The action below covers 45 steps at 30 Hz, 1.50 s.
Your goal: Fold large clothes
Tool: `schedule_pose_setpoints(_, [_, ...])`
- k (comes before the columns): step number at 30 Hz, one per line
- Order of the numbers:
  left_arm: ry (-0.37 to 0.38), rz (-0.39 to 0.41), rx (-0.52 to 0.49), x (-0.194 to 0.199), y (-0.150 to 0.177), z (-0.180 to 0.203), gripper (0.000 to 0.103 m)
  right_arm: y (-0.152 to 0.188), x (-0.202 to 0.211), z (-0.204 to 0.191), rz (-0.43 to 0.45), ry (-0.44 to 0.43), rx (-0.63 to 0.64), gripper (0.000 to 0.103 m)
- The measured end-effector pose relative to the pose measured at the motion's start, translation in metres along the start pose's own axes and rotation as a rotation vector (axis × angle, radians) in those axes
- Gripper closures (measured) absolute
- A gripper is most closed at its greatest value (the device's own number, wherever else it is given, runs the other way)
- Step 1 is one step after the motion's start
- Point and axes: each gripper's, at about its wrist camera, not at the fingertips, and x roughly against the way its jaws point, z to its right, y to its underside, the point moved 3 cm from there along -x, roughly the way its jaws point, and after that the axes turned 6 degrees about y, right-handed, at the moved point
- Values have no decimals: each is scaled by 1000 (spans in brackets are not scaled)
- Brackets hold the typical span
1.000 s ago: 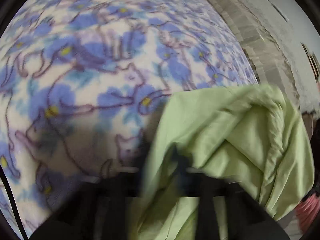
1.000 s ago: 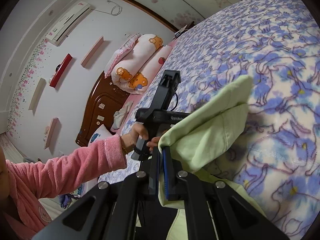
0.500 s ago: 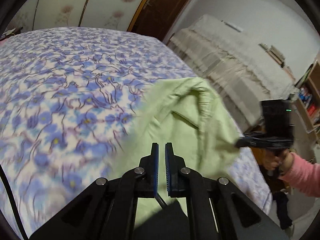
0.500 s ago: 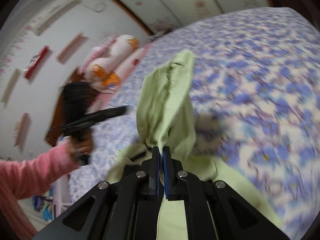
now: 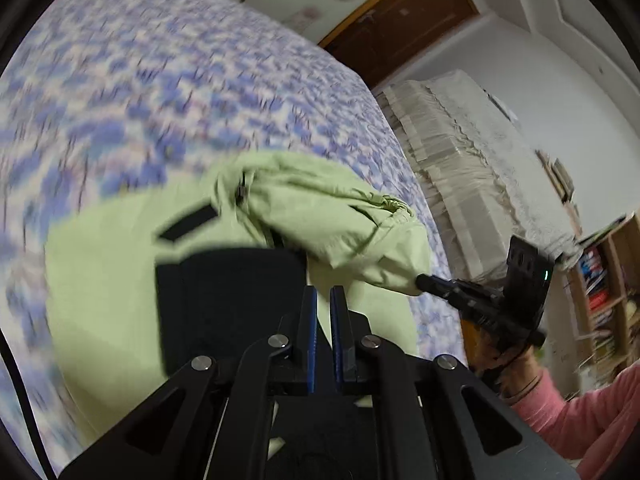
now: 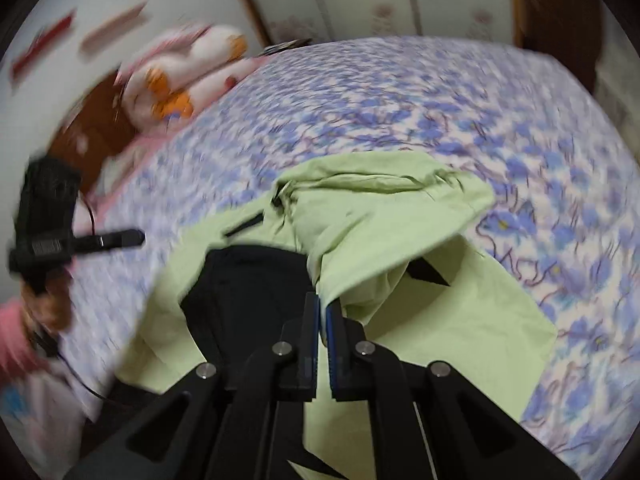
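A light green jacket (image 5: 104, 280) with a black inner panel (image 5: 228, 300) lies on the bed; it also shows in the right wrist view (image 6: 460, 320). My right gripper (image 6: 323, 308) is shut on the green sleeve (image 6: 384, 236) and holds it lifted over the jacket body. In the left wrist view that gripper (image 5: 424, 280) pinches the sleeve's cuff (image 5: 384, 256). My left gripper (image 5: 323, 300) is shut and empty above the black panel. In the right wrist view it (image 6: 136, 238) hovers left of the jacket, apart from it.
The bed is covered by a blue-flowered blanket (image 5: 160, 92) (image 6: 500, 128). Pink and white pillows (image 6: 188, 68) and a wooden headboard (image 6: 92, 124) lie at the bed's head. A cloth-covered cabinet (image 5: 460, 152), a brown door (image 5: 400, 20) and a bookshelf (image 5: 604, 280) stand beyond the bed.
The left gripper has let go of the jacket and pulled away. The jacket body has dropped flat onto the bed. The right gripper still holds the sleeve, carried lower across the body.
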Motion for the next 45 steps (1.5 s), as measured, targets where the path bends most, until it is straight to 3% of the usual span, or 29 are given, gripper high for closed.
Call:
schedule_pose_setpoints(4, [3, 1, 70, 4, 26, 1, 99, 33, -3, -41, -2, 43, 233, 100])
schedule_pose_setpoints(7, [-7, -4, 84, 5, 32, 5, 98, 68, -18, -67, -21, 150, 477, 101])
schedule_pose_setpoints(11, [-53, -44, 50, -3, 32, 18, 96, 114, -37, -88, -82, 173, 655, 103])
schedule_pose_setpoints(15, [-74, -114, -30, -20, 23, 46, 87, 156, -48, -103, -106, 261, 862, 103])
schedule_pose_setpoints(16, [-87, -125, -52, -25, 21, 54, 85, 159, -48, -101, -113, 252, 843, 103])
schedule_pose_setpoints(20, [-115, -189, -114, -48, 9, 83, 73, 152, -39, -75, -143, 140, 544, 103])
schedule_pose_setpoints(23, [-120, -246, -131, -77, -2, 105, 45, 141, -32, -46, -144, 83, 292, 102])
schedule_pose_setpoints(25, [-125, -292, -144, -99, -11, 119, 41, 135, -29, -23, -142, 10, 102, 102])
schedule_pose_setpoints(29, [-249, -414, -182, -149, -31, 145, 31, 126, -25, 22, -113, -74, -191, 98])
schedule_pose_setpoints(34, [-357, -538, -86, -212, -64, 165, 31, 117, -21, 52, -39, -106, -284, 73])
schedule_pose_setpoints(36, [-409, -567, -72, -236, -75, 173, 31, 108, -24, 57, -15, -116, -282, 72])
schedule_pose_setpoints(39, [-450, -599, 41, -271, -88, 174, 30, 108, -23, 68, -9, -124, -276, 72])
schedule_pose_setpoints(45, [-743, -705, 45, -343, -102, 168, 30, 111, -28, 72, -12, -183, -309, 71])
